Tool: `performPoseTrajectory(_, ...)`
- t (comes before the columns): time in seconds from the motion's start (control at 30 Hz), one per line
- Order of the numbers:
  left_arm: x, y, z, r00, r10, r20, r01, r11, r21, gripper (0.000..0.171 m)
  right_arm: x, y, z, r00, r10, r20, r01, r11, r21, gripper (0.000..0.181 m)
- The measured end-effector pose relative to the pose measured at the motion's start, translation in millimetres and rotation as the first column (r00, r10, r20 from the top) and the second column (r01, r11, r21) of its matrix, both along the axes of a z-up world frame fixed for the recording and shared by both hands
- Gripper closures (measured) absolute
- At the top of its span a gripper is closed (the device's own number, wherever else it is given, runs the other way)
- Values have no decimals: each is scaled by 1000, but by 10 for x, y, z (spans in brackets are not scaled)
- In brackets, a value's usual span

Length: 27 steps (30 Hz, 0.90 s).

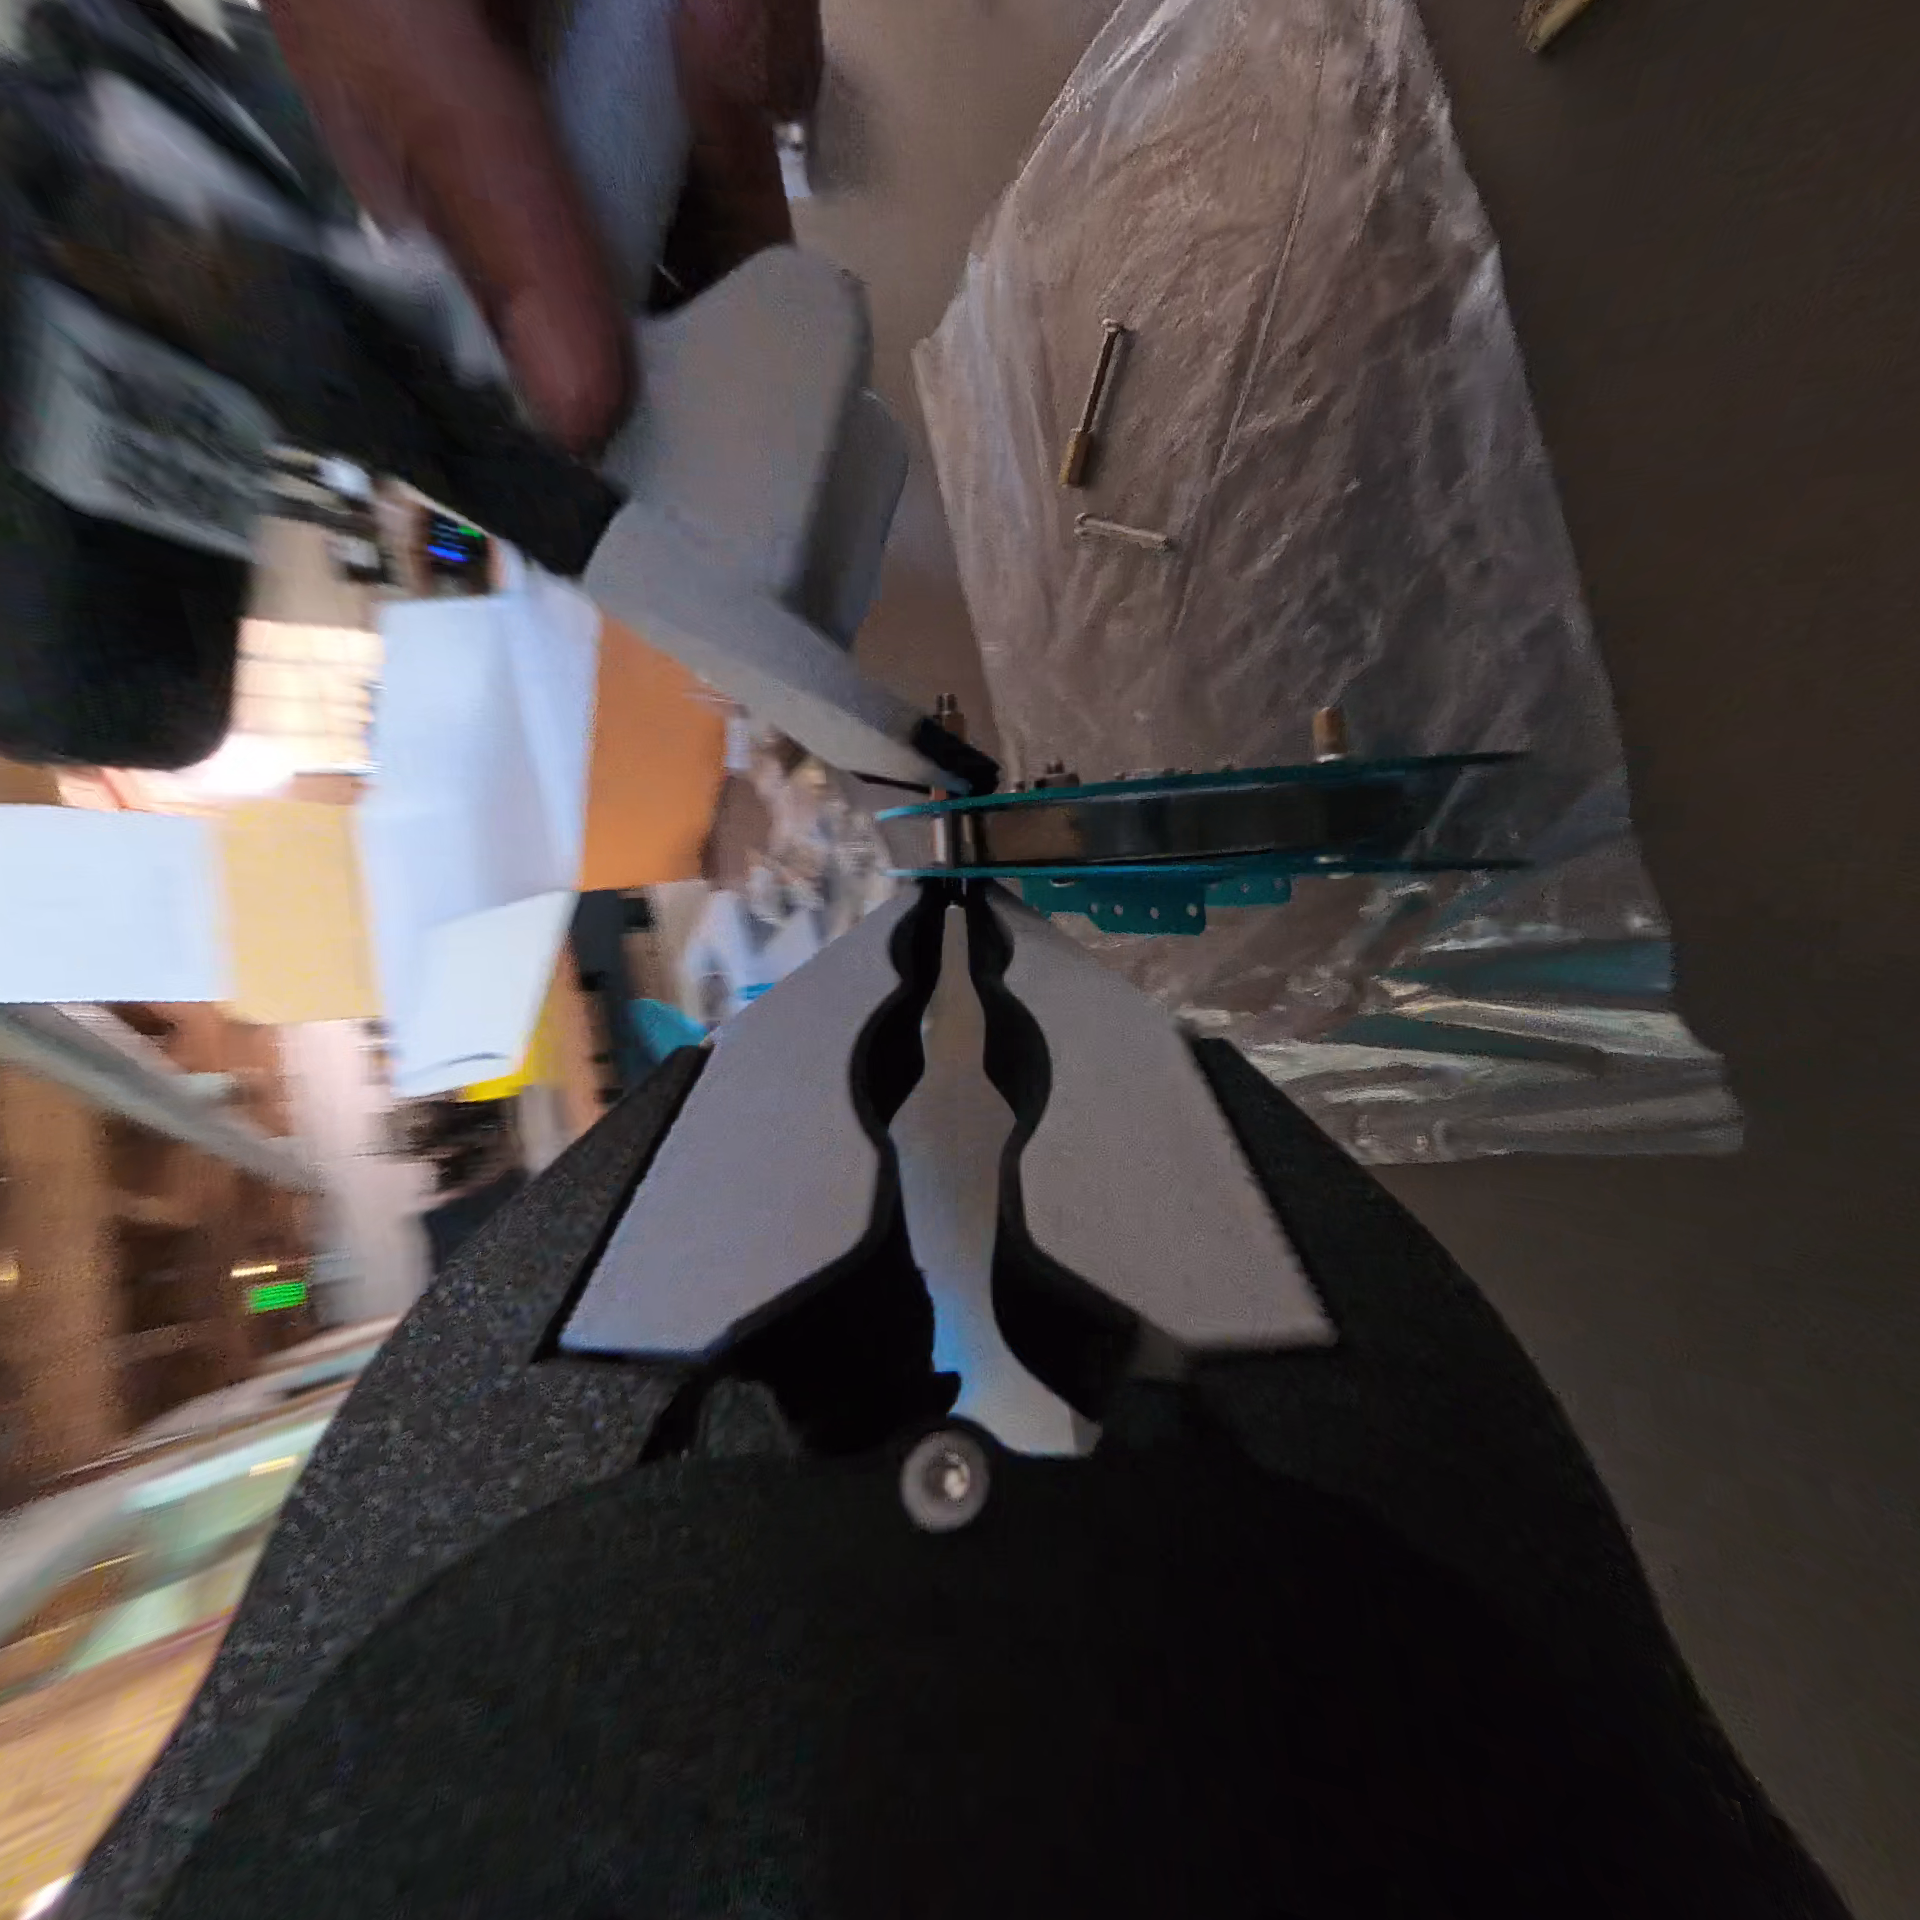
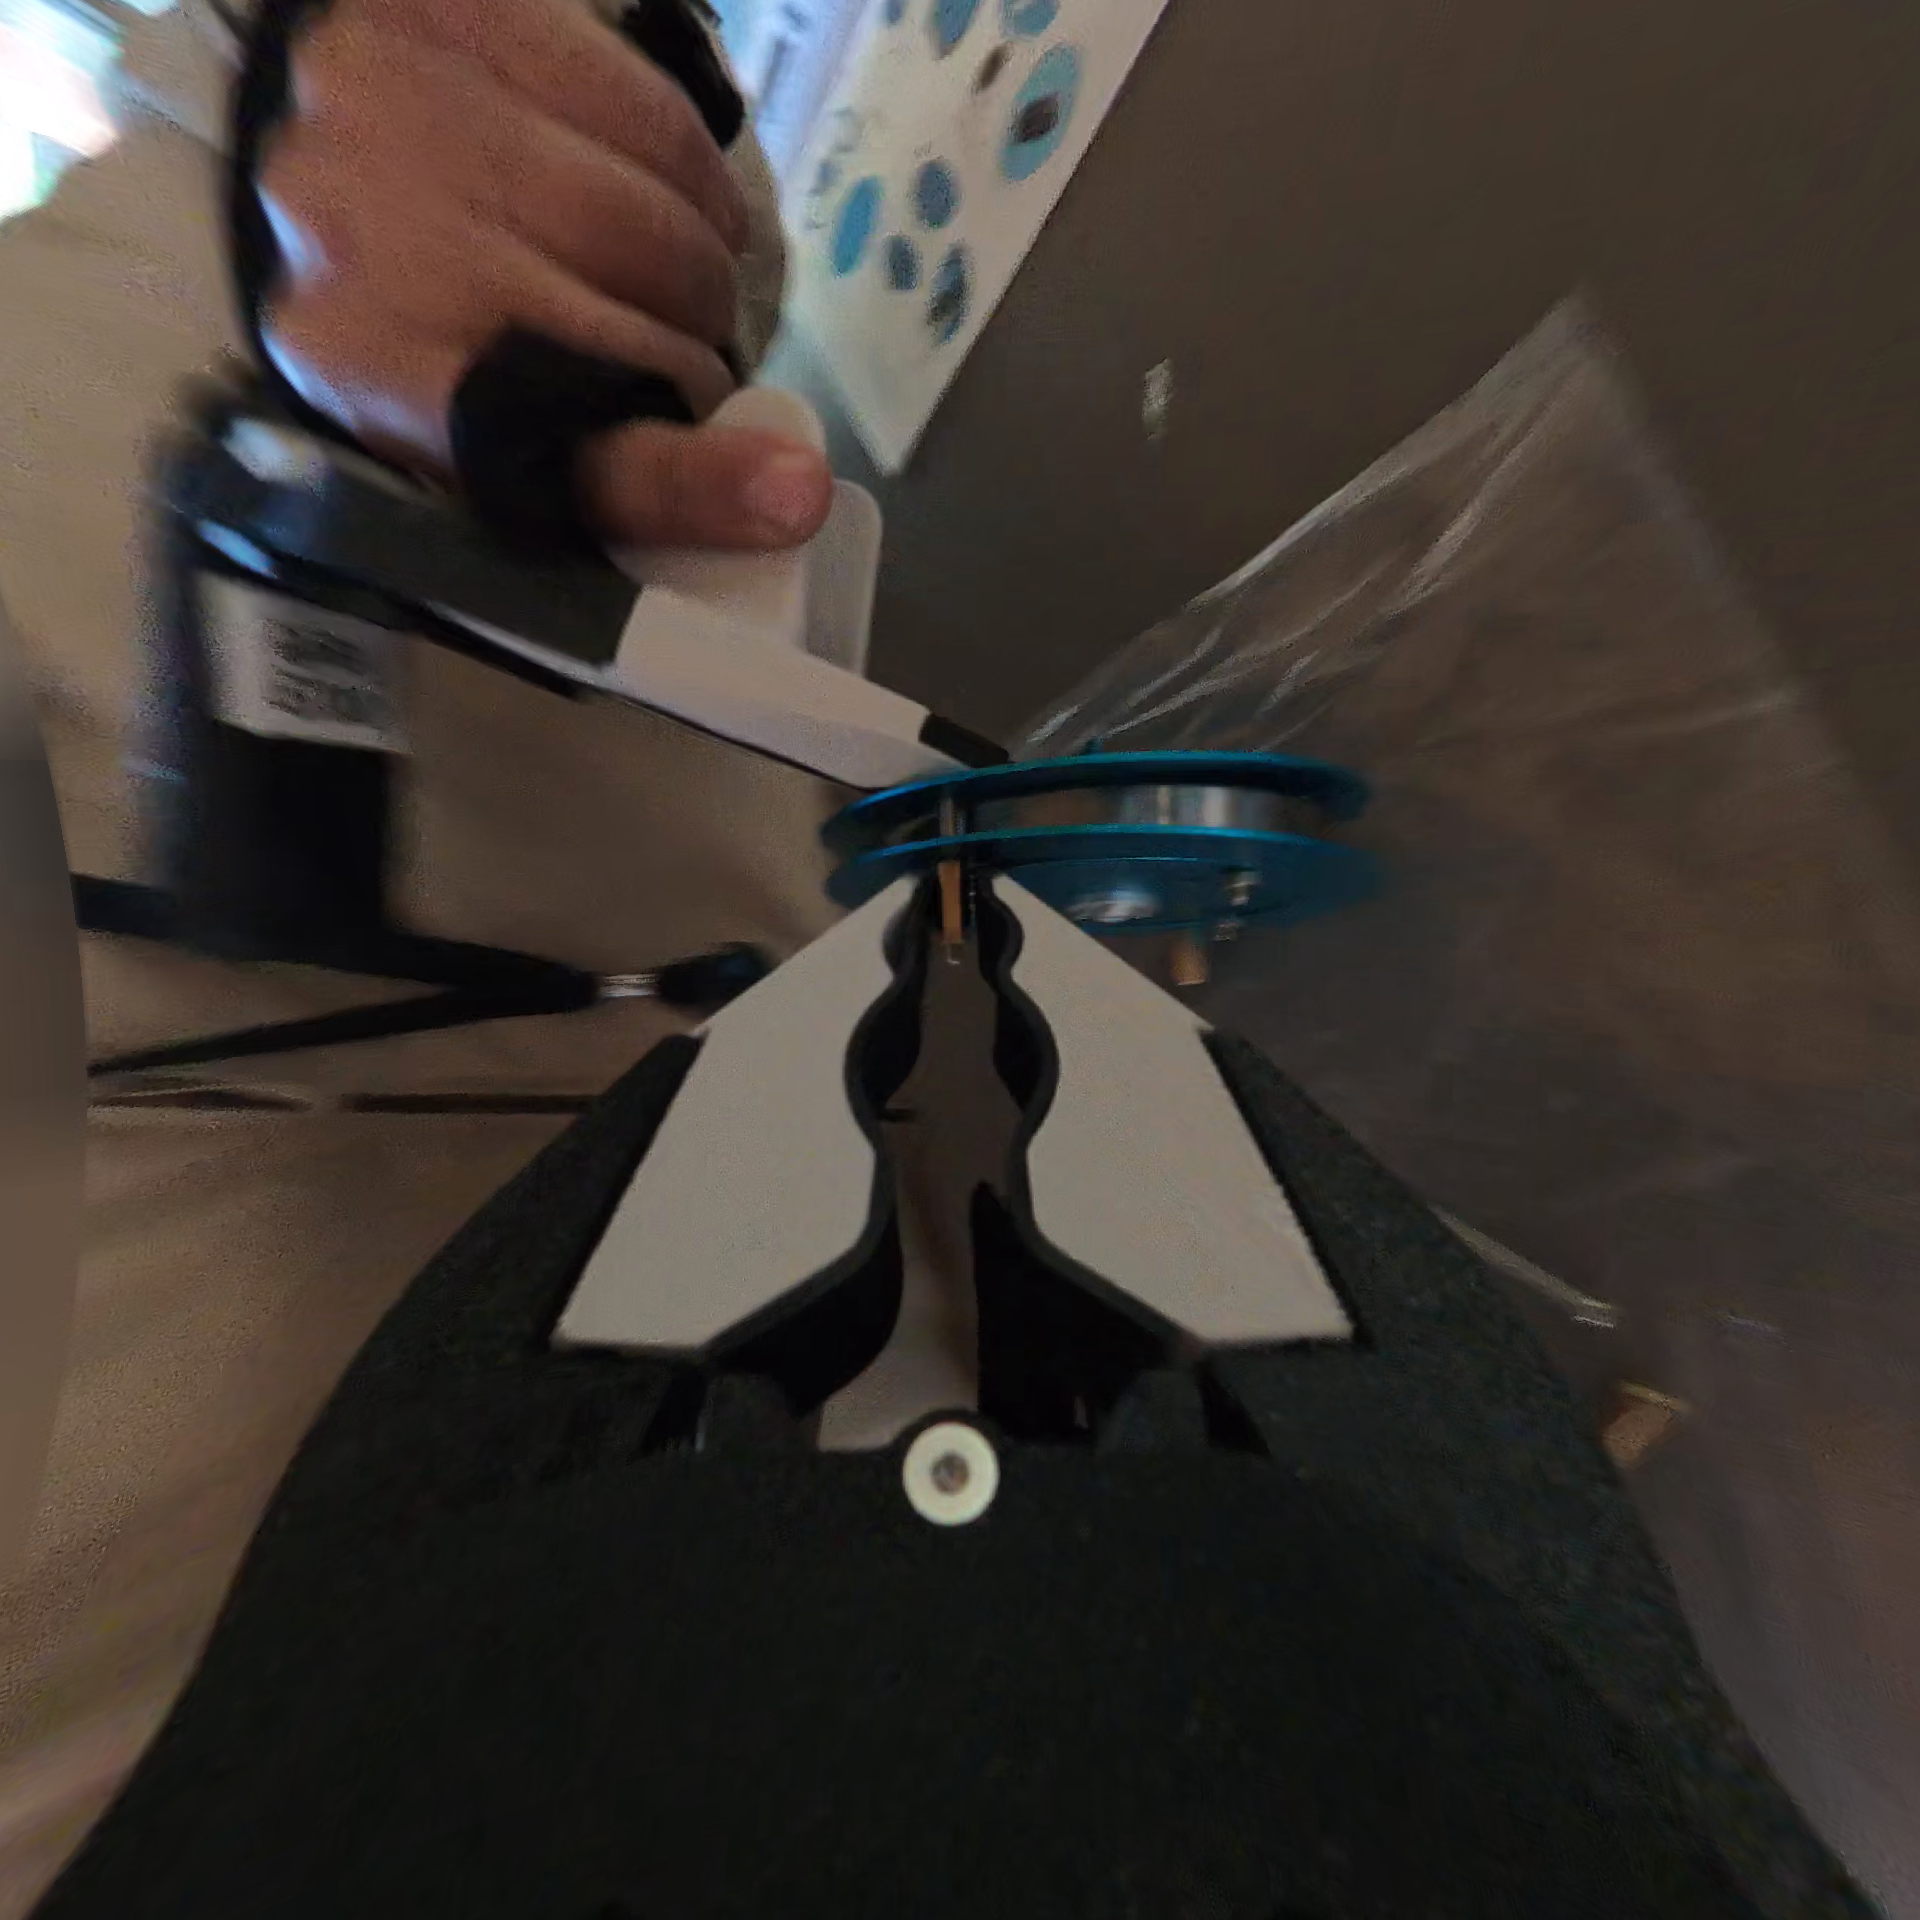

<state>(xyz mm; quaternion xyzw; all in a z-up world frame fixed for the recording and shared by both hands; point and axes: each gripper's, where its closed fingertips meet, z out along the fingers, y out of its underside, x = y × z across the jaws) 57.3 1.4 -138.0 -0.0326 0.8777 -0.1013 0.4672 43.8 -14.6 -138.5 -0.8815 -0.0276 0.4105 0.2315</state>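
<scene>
A blue disc assembly (image 1: 1195, 821), two thin round plates with a metal ring between them, is held in the air between both grippers. My left gripper (image 1: 956, 906) is shut on a thin post at the assembly's rim, on one face. The right gripper's fingertips (image 1: 951, 764) meet the same spot from the opposite face. In the right wrist view my right gripper (image 2: 951, 920) is shut on a small brass standoff (image 2: 950, 914) sticking out of the blue disc assembly (image 2: 1101, 821). The left gripper's fingertips (image 2: 966, 743) touch the other face.
A clear plastic bag (image 1: 1299, 468) lies on the brown table (image 1: 1766, 623) behind the assembly, with a brass standoff (image 1: 1091, 405) and a screw (image 1: 1122, 532) on it. A printed sheet with blue circles (image 2: 935, 187) lies farther off. A person's hand (image 2: 520, 208) holds each gripper. My left and right fingertips are right by each other. From either gripper's tips it is about 15 cm to the screw (image 1: 1122, 532). It is also in sight in the right wrist view (image 2: 1531, 1263).
</scene>
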Motion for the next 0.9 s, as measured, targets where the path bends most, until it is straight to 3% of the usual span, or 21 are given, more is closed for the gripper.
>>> performPoseTrajectory(0.07, 43, 43, -17, 989, 26, -142, -40, 995, -96, 169, 156, 56, -25, 941, -44, 336, -14, 986, 168, 160)
performPoseTrajectory(0.13, 78, 86, -48, 962, 21, -273, -67, 985, -161, 169, 314, 91, -8, 748, -142, 649, -96, 943, 317, 154)
performPoseTrajectory(0.2, 83, 94, -59, 910, -11, -414, -99, 964, -245, 169, 355, 95, 32, 528, -250, 812, -187, 898, 399, 151)
performPoseTrajectory(0.3, 51, 86, -71, 800, -73, -596, -153, 935, -320, 169, 343, 89, -18, 228, -330, 916, -289, 875, 387, 149)
performPoseTrajectory(0.4, -33, 24, -60, 670, -144, -728, -200, 910, -364, 169, 386, 129, 24, -88, -426, 900, -403, 842, 359, 159)
performPoseTrajectory(0.5, -59, -31, -52, 588, -169, -791, -259, 887, -381, 169, 335, 150, 22, -287, -494, 821, -510, 804, 305, 170)
performPoseTrajectory(0.57, -82, -43, -49, 538, -171, -825, -306, 873, -381, 169, 322, 148, 12, -355, -499, 790, -540, 800, 262, 169)
performPoseTrajectory(0.73, -133, -74, -38, 408, -209, -888, -427, 817, -389, 169, 275, 137, -24, -371, -484, 792, -546, 804, 236, 160)
performPoseTrajectory(0.9, -93, -73, -34, 342, -241, -908, -510, 764, -395, 169, 311, 134, -11, -458, -507, 730, -552, 806, 215, 157)
